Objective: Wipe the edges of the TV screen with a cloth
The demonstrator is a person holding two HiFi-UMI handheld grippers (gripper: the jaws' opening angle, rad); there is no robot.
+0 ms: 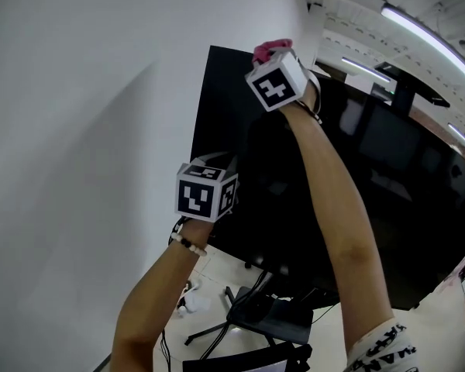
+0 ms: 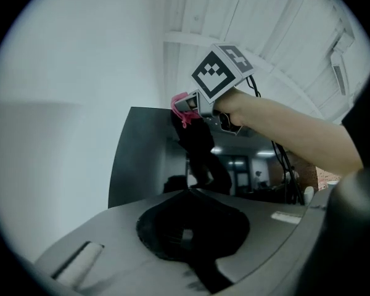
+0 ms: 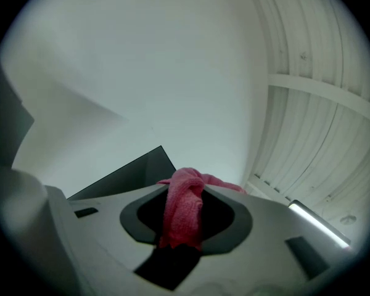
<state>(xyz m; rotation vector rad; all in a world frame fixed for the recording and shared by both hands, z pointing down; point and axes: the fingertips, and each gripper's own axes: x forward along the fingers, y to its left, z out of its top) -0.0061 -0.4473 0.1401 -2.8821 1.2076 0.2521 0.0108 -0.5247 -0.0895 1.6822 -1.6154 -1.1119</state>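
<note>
Pink cloth [image 3: 182,209], nubby terry weave, bunched into twisted wad, pinched tight in right gripper [image 3: 185,187] at top left corner of TV [image 1: 395,184]. Left gripper [image 2: 190,196] lower, beside TV's left edge, jaws together, empty. White wall [image 1: 101,91] behind TV.

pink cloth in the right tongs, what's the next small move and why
Probably slide the right tongs rightward along the top edge of the TV: they grip the pink cloth at that edge near the upper left corner, with most of the edge lying to the right.
</note>
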